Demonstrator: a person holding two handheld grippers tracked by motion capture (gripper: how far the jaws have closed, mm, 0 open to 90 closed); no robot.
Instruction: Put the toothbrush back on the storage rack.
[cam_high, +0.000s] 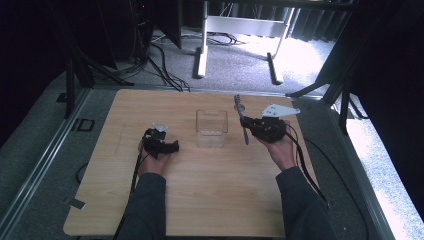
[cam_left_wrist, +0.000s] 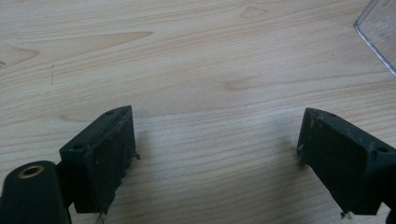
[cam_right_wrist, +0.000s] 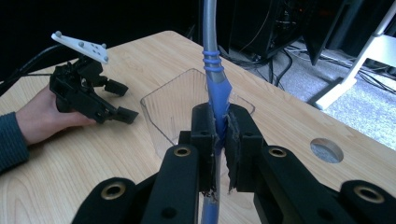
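Right tongs (cam_right_wrist: 220, 128) clamp toothbrush (cam_right_wrist: 215, 88); bristles in high view.

The table (cam_high: 200, 200) is pale wood-grain laminate, smooth and matt. The container (cam_right_wrist: 173, 112) is clear, glossy plastic. The toothbrush (cam_right_wrist: 218, 93) has a smooth grey plastic stem with a blue rubbery-looking grip. The right gripper (cam_right_wrist: 221, 135) and left gripper (cam_left_wrist: 215, 154) are matt black plastic, their pads scuffed and frayed.
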